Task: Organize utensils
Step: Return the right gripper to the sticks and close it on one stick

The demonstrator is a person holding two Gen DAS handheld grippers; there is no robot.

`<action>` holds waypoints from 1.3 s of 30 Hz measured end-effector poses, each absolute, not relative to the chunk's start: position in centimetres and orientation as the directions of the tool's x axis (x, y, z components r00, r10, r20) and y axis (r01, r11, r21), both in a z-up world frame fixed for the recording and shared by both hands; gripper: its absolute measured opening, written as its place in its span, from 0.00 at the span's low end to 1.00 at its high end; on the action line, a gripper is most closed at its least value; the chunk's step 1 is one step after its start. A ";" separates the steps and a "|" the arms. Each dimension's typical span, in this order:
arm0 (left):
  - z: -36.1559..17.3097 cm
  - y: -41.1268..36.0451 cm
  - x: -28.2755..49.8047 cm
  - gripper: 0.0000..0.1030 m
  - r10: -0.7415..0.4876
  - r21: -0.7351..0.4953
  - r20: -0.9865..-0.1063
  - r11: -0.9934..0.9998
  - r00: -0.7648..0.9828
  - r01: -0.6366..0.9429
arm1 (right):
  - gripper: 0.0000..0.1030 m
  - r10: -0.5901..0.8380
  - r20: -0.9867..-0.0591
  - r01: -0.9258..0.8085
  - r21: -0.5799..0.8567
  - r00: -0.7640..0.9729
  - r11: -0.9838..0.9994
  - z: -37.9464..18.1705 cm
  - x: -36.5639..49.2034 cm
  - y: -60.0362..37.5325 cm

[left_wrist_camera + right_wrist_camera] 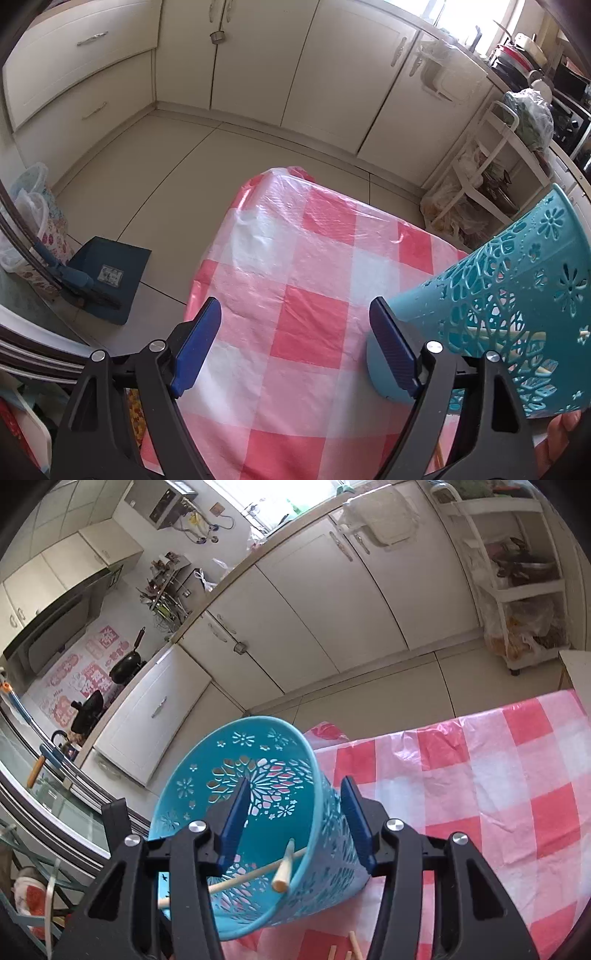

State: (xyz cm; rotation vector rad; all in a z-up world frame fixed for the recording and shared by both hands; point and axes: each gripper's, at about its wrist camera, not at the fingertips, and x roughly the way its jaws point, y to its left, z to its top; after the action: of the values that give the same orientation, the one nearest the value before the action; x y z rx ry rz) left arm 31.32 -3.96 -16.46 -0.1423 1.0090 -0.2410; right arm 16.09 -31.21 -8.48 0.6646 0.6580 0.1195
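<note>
Utensils here are a few pale wooden sticks (pixel 258 873) (chopsticks, by the look of them) lying loose inside a teal plastic holder (pixel 258 812), with more stick ends (pixel 354 947) showing on the checked cloth at the bottom edge of the right wrist view. The holder is tilted, its mouth turned toward the right wrist camera, and the right gripper (pixel 295 823) straddles its wall: one blue finger sits inside the cup and the other outside, closed on the wall between them. I judge that this wall grip is chosen because the cup is too wide to span, and that the tilt lets sticks slide in or out easily.

The left gripper (pixel 295 343) hangs over the bench (pixel 303 266) with its fingers spread wide and nothing between them; its right finger is just beside the holder's base, possibly touching, which I cannot settle. It looks placed to steady the cup or to fetch a stick.

The holder is a tapered cup, wider at the rim, cut through with flower-shaped openings, so the red and white cloth shows through it. The sticks inside lie crossed and slanted, one round end pointing out toward the camera.
</note>
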 end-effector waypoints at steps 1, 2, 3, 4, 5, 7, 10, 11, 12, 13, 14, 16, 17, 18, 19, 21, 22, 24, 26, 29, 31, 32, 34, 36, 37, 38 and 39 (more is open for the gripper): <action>-16.4 -4.1 31.0 0.76 -0.268 -0.227 -0.819 0.963 0.508 0.143 | 0.49 0.303 -0.531 0.105 0.606 0.791 0.789 -8.4 15.5 -31.3; -16.2 -4.4 30.6 0.76 -0.269 -0.222 -0.818 0.963 0.508 0.154 | 0.50 0.296 -0.535 0.111 0.601 0.791 0.791 -8.3 15.2 -31.4; -16.1 -4.7 30.2 0.76 -0.270 -0.217 -0.819 0.962 0.506 0.164 | 0.51 0.290 -0.541 0.114 0.594 0.790 0.796 -8.2 14.8 -31.4; -16.1 -4.9 30.0 0.76 -0.276 -0.222 -0.821 0.961 0.500 0.167 | 0.51 0.283 -0.548 0.122 0.588 0.787 0.800 -8.0 14.8 -31.5; -16.2 -5.1 29.8 0.76 -0.287 -0.238 -0.826 0.958 0.485 0.161 | 0.51 0.277 -0.555 0.133 0.587 0.784 0.799 -7.9 14.8 -31.6; -16.4 -5.2 29.1 0.76 -0.300 -0.260 -0.832 0.954 0.467 0.150 | 0.52 0.269 -0.572 0.162 0.591 0.775 0.790 -7.7 14.7 -31.6; -16.7 -5.2 28.2 0.76 -0.313 -0.277 -0.841 0.950 0.443 0.145 | 0.55 0.253 -0.592 0.192 0.584 0.765 0.788 -7.1 14.3 -31.4; -16.9 -5.2 27.9 0.76 -0.320 -0.288 -0.846 0.947 0.427 0.140 | 0.55 0.249 -0.604 0.204 0.580 0.757 0.788 -7.0 14.2 -31.5; -17.2 -5.1 27.8 0.75 -0.322 -0.295 -0.853 0.947 0.411 0.131 | 0.55 0.253 -0.606 0.212 0.589 0.754 0.780 -6.9 14.0 -31.5; -17.5 -5.1 27.7 0.75 -0.329 -0.305 -0.858 0.944 0.395 0.123 | 0.55 0.255 -0.611 0.220 0.592 0.749 0.775 -6.8 13.9 -31.6; -17.7 -5.1 27.6 0.75 -0.335 -0.315 -0.861 0.942 0.384 0.117 | 0.55 0.254 -0.622 0.227 0.588 0.741 0.777 -6.7 14.0 -31.6; -18.1 -5.2 27.6 0.75 -0.327 -0.307 -0.866 0.945 0.378 0.116 | 0.57 0.253 -0.633 0.226 0.575 0.731 0.787 -6.6 14.3 -31.5; -18.2 -5.3 27.5 0.75 -0.321 -0.299 -0.869 0.947 0.377 0.117 | 0.58 0.253 -0.641 0.226 0.568 0.725 0.791 -6.8 14.4 -31.5; -18.3 -5.2 27.6 0.75 -0.325 -0.303 -0.868 0.946 0.375 0.119 | 0.58 0.259 -0.641 0.225 0.572 0.723 0.789 -7.0 14.5 -31.5; -18.3 -5.2 27.5 0.76 -0.325 -0.303 -0.869 0.946 0.374 0.118 | 0.60 0.270 -0.637 0.222 0.584 0.722 0.781 -7.3 14.4 -31.6; -18.1 -4.9 27.4 0.76 -0.322 -0.301 -0.867 0.947 0.380 0.115 | 0.60 0.286 -0.615 0.219 0.615 0.735 0.758 -7.7 14.0 -32.2; -18.0 -4.6 27.3 0.76 -0.318 -0.298 -0.867 0.948 0.383 0.113 | 0.60 0.277 -0.601 0.229 0.628 0.750 0.744 -7.7 13.3 -32.6; -17.7 -3.9 26.8 0.77 -0.312 -0.294 -0.867 0.950 0.388 0.107 | 0.60 0.253 -0.572 0.241 0.648 0.780 0.723 -7.5 11.5 -33.5; -17.6 -3.3 26.2 0.77 -0.295 -0.278 -0.873 0.955 0.388 0.102 | 0.61 0.208 -0.558 0.264 0.646 0.803 0.716 -7.4 8.8 -34.2; -17.9 -3.1 24.6 0.77 -0.284 -0.264 -0.890 0.959 0.357 0.105 | 0.61 0.153 -0.602 0.315 0.597 0.784 0.738 -8.5 4.3 -34.0; -18.0 -3.5 22.9 0.77 -0.299 -0.267 -0.892 0.954 0.339 0.137 | 0.61 0.140 -0.670 0.320 0.514 0.729 0.796 -10.1 2.2 -32.4; -17.9 -3.9 21.8 0.77 -0.303 -0.262 -0.893 0.951 0.334 0.161 | 0.61 0.132 -0.700 0.323 0.478 0.702 0.817 -11.0 1.4 -31.7; -17.8 -4.7 20.3 0.77 -0.321 -0.268 -0.889 0.943 0.328 0.197 | 0.58 0.116 -0.771 0.296 0.373 0.626 0.879 -13.1 0.9 -29.6; -17.4 -5.8 19.1 0.77 -0.319 -0.249 -0.885 0.940 0.339 0.234 | 0.36 0.118 -0.812 0.230 0.296 0.571 0.927 -15.0 1.4 -27.5; -17.2 -6.1 18.7 0.77 -0.311 -0.235 -0.883 0.941 0.351 0.243 | 0.32 0.126 -0.825 0.196 0.275 0.550 0.941 -15.6 2.0 -26.6; -16.9 -6.0 18.5 0.77 -0.310 -0.232 -0.880 0.942 0.359 0.243 | 0.26 0.127 -0.833 0.166 0.253 0.538 0.953 -16.1 2.6 -25.8; -16.7 -5.8 18.2 0.77 -0.314 -0.241 -0.877 0.942 0.364 0.232 | 0.25 0.119 -0.840 0.145 0.228 0.530 0.963 -16.5 3.2 -25.1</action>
State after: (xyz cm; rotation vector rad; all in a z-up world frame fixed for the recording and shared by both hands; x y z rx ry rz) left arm 18.19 -5.75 -16.69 -0.0808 1.1460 -0.3523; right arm 3.17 -25.12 -16.46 0.2852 1.0162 -0.0162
